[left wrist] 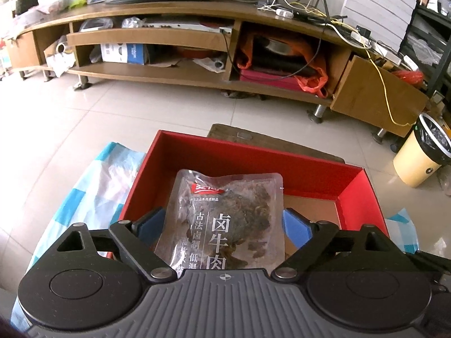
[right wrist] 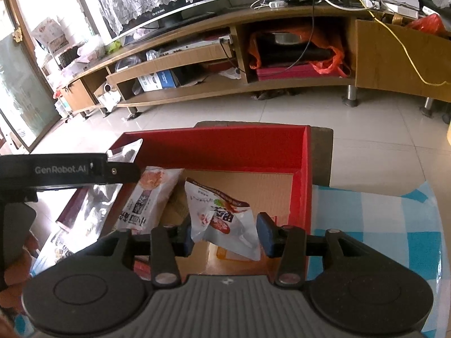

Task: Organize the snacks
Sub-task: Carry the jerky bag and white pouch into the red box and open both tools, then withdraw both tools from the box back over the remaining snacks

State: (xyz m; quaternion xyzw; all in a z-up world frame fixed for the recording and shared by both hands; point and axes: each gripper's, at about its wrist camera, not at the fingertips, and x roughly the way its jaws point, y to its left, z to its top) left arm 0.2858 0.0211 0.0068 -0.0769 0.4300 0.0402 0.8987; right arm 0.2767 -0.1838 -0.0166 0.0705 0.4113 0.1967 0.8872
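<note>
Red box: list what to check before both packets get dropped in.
1. Left gripper holds braised beef packet: ok, pads at both edges.
2. Beef packet is over the red box: ok.
3. Right gripper grips red-and-white snack packet: cannot tell.
4. Bare cardboard floor is left in the box: ok.
5. Grippers are apart: ok.

The red cardboard box (right wrist: pixel 301 174) stood on the blue-checked tablecloth (right wrist: pixel 375 225). Inside it, the white snack packet (right wrist: pixel 222 222) lay at three o'clock of the orange-printed snack packet (right wrist: pixel 149 197). The long wooden TV cabinet (right wrist: pixel 225 84) stood at twelve o'clock.
</note>
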